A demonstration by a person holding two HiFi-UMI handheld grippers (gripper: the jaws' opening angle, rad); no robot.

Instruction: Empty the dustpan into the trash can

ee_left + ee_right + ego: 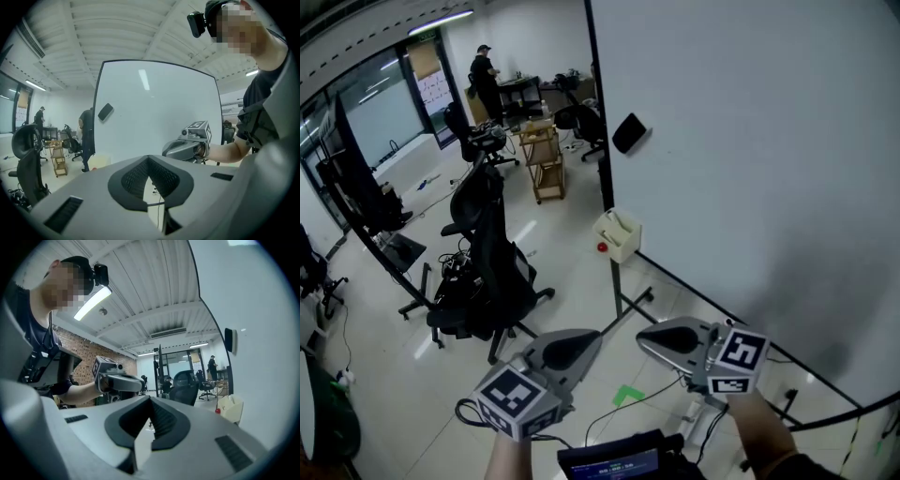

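Cream container [617, 232], dustpan or trash can I couldn't tell, sat on the floor [572, 246] at the foot of the whiteboard [741, 141], well apart from me. Left gripper [587, 337] and right gripper [651, 337] were both clenched, nothing between the jaws, side by side.

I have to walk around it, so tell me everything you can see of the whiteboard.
The whiteboard is a large upright panel with a smooth, glossy white face, blank as far as shows, edged by a thin black frame. It stands on a black metal stand whose foot rests on the pale floor. A small black eraser sticks to its face near the framed edge, tilted. A cream container sits at its lower corner; whether they touch cannot be told.
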